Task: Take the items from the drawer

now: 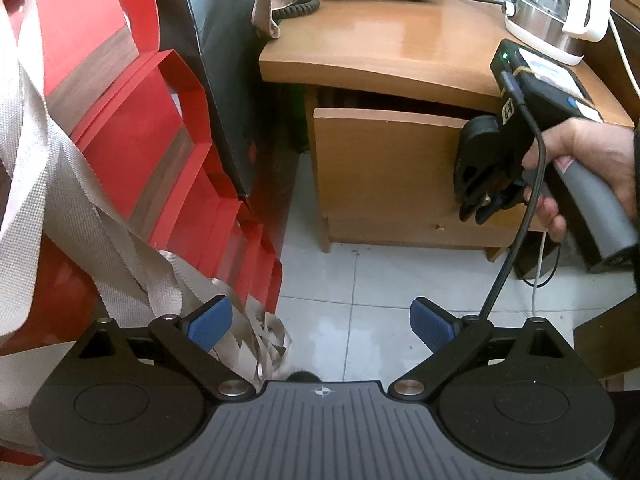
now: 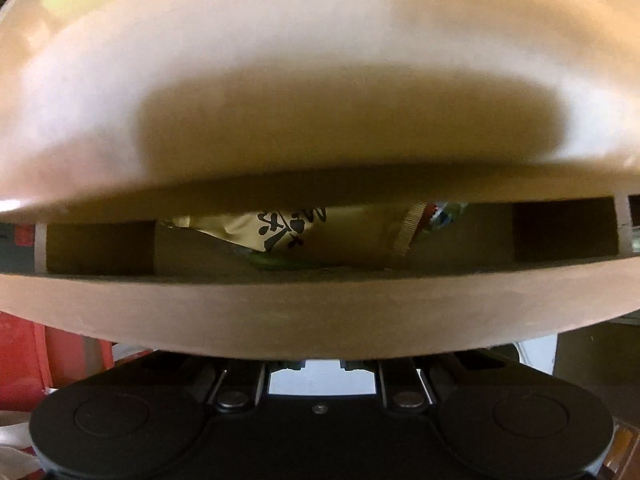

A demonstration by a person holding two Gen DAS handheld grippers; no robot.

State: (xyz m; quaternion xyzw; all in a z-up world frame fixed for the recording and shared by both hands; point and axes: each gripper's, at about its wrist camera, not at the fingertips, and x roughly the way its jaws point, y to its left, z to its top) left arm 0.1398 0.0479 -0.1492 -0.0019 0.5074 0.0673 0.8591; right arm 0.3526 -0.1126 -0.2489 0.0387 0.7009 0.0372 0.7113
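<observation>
1. While the left gripper (image 1: 320, 326) hangs wide open above the floor (image 1: 360, 280), the right gripper (image 1: 476, 196) meets the front of the slightly open drawer (image 1: 384, 168).
2. Right view: its fingertips are hidden under the drawer front (image 2: 320, 312), so their grip cannot be told; a packet (image 2: 280, 232) lies inside.

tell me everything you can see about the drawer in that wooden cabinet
The drawer is light brown wood with a flat, plain front panel and no visible handle. It sits under the cabinet top, pulled out only slightly, leaving a dark gap above its front edge. The right gripper is at the front's right side; whether it touches is unclear. Through the gap, the right wrist view shows a pale packet with black characters lying inside, with something green beneath it.
</observation>
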